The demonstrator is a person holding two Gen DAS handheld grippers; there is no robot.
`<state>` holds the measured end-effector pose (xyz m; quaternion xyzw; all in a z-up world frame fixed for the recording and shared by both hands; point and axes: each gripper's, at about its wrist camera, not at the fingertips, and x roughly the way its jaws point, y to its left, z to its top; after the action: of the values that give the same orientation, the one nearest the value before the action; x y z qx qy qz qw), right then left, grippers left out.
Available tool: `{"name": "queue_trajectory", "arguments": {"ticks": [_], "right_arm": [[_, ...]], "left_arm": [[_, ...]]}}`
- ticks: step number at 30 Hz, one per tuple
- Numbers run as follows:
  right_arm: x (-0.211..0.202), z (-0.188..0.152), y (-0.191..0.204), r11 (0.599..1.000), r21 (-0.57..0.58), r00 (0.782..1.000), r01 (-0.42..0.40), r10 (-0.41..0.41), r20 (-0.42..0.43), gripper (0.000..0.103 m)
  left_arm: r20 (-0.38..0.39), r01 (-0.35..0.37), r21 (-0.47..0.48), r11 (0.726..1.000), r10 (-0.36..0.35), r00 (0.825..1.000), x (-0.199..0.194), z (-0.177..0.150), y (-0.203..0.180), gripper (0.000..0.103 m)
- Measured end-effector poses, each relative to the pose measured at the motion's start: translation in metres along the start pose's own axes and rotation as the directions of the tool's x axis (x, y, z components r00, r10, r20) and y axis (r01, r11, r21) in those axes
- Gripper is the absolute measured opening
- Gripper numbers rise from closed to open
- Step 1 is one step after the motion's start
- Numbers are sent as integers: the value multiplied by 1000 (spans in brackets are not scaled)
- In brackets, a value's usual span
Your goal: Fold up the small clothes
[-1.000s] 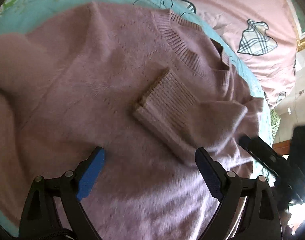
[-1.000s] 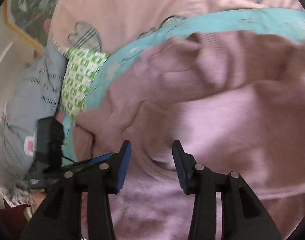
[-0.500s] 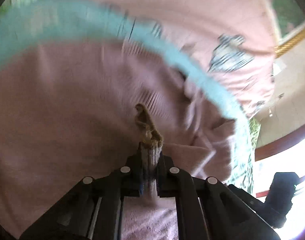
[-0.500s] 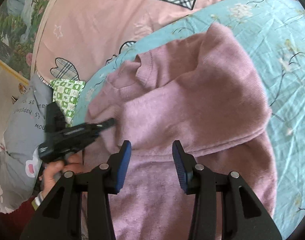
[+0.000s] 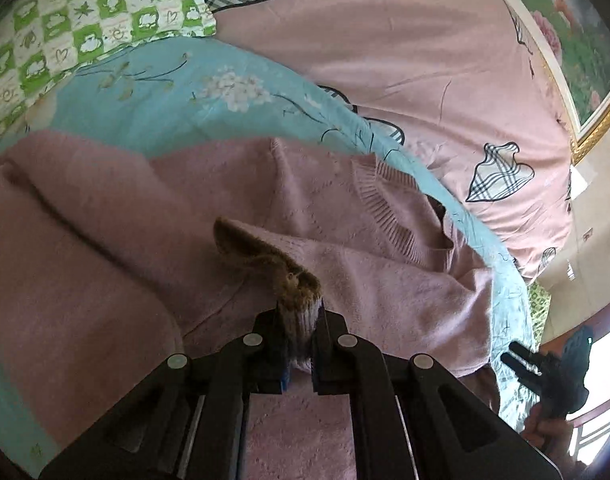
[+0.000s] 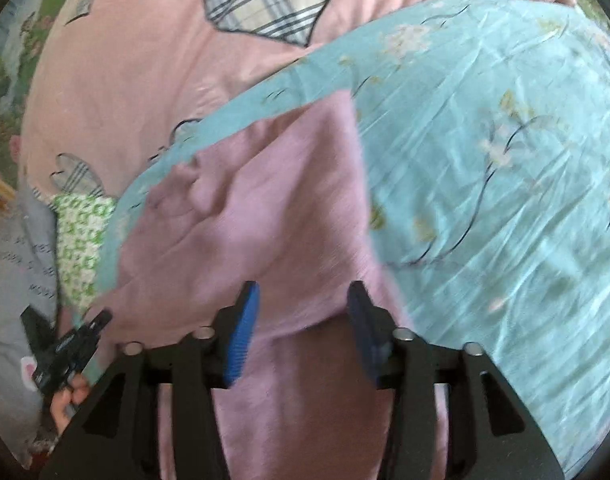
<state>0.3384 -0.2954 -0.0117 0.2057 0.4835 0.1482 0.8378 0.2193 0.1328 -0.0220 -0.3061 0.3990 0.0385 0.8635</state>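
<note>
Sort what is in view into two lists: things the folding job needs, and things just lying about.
Belongs to the job:
- fuzzy pink knitted sweater
- its ribbed sleeve cuff, pinched in the left gripper
- right gripper, jaws apart over the sweater

Just lying about:
- turquoise floral sheet
- pink quilt with plaid hearts
- green checked cloth

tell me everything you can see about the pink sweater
The sweater is a soft, fuzzy mauve-pink knit with a ribbed round collar and ribbed cuffs. It lies spread on the turquoise flowered sheet, rumpled, one side already folded over its body. The left gripper is shut on a sleeve cuff, lifting it so the brownish inside shows. The right gripper is open above the sweater's folded side, gripping nothing.
</note>
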Motion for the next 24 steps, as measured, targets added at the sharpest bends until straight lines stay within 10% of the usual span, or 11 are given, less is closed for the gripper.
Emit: {"name": "queue_trajectory", "arguments": {"ticks": [9,11,12,18,24], "right_arm": [[67,44,-11,996,-45,991,82,-86,-104,69],[73,47,-11,997,-53,995,51,-56,-89,47],[75,49,-11,998,-53,994,31,-36,-99,10],[37,68,-35,999,-6,999,45,-45,12,9],[50,65,-53,997,-11,997,71,-71,-43,8]], "left_arm": [[-20,-19,63,998,20,1000,5,-7,-10,5],[-12,-2,73,997,3,1000,3,-5,-16,5],[1,15,84,996,-15,1000,0,-3,-23,5],[57,90,196,977,-103,993,-7,5,-63,5],[-54,-53,217,975,66,996,39,-23,-33,6]]}}
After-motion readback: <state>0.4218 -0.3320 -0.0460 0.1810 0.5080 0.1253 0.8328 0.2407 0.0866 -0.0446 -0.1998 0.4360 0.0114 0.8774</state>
